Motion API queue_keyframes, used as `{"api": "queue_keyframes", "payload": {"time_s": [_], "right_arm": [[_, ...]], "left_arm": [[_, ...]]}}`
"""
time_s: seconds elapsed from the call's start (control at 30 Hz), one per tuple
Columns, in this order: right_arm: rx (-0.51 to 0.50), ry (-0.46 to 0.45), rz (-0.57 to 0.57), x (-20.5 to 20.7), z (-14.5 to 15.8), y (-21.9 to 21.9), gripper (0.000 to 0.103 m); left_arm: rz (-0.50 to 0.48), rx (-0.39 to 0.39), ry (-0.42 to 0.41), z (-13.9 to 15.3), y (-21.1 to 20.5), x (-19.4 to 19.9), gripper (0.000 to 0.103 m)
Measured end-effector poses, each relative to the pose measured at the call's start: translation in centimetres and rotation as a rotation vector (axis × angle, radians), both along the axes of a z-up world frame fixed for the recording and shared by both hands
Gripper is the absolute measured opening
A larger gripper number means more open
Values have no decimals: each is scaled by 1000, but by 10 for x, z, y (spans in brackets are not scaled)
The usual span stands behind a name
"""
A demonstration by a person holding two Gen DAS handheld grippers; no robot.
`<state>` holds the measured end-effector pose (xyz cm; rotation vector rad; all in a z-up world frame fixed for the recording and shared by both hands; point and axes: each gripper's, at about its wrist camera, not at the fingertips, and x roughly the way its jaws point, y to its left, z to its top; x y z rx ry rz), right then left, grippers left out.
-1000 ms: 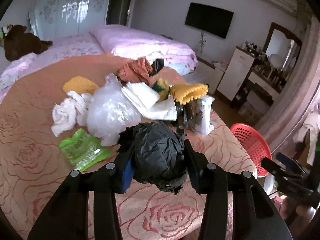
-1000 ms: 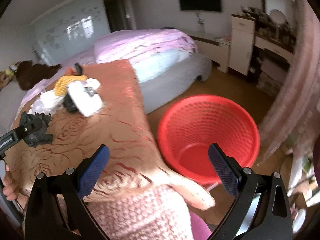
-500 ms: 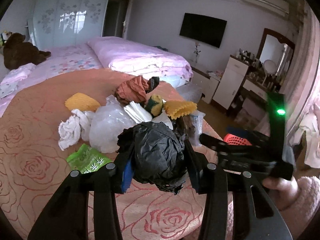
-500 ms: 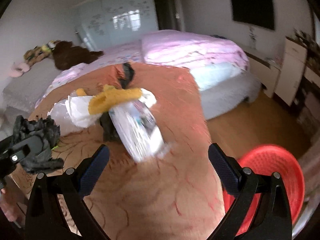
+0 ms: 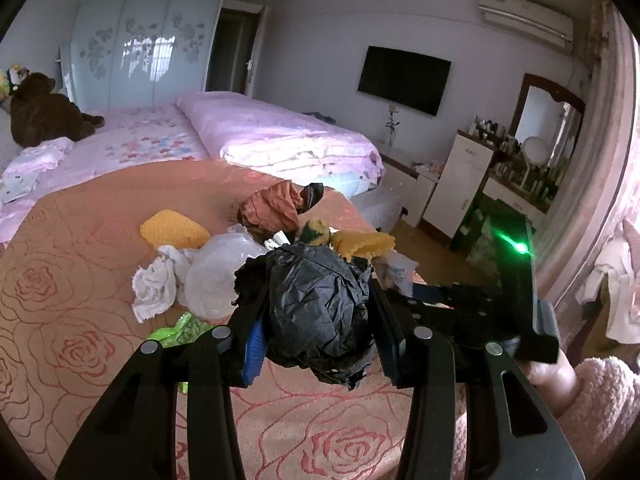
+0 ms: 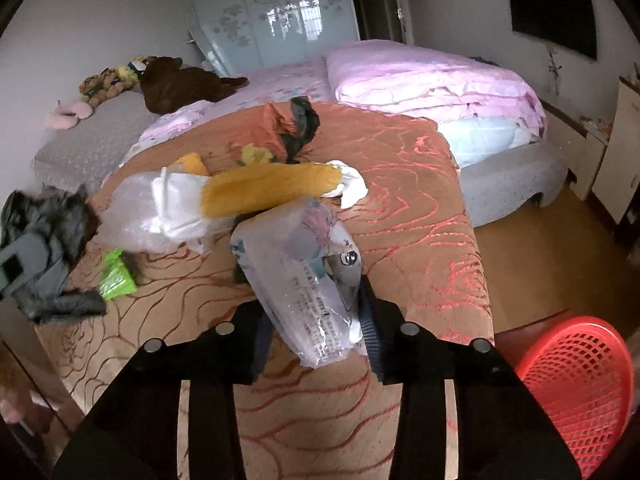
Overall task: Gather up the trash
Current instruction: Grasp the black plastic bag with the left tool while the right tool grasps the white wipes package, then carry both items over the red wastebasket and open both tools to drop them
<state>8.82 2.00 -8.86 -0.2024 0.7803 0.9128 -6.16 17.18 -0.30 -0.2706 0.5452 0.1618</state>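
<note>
Bedroom, rose cloth | right gripper just closed, pinching wrapper | left gripper clamps black bag | red basket low right, nearest right hand

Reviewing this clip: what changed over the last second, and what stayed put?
The right gripper swung from over the red basket to the trash pile, and its jaws have just been closing around the clear plastic wrapper. The left gripper still clamps the crumpled black bag; the remaining trash on the rose-patterned cover looks undisturbed.
</note>
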Motion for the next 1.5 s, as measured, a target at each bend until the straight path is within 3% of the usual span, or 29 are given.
{"api": "queue_keyframes", "payload": {"time_s": [0.67, 1.3, 1.5], "right_arm": [[58, -38, -166, -46, 29, -67, 37], [89, -64, -266, -42, 49, -111, 37], [80, -69, -323, -36, 51, -133, 37]], "left_arm": [[-20, 49, 3, 3, -21, 2, 43], [-102, 45, -20, 17, -37, 14, 43], [-133, 123, 33, 9, -66, 42, 43]]}}
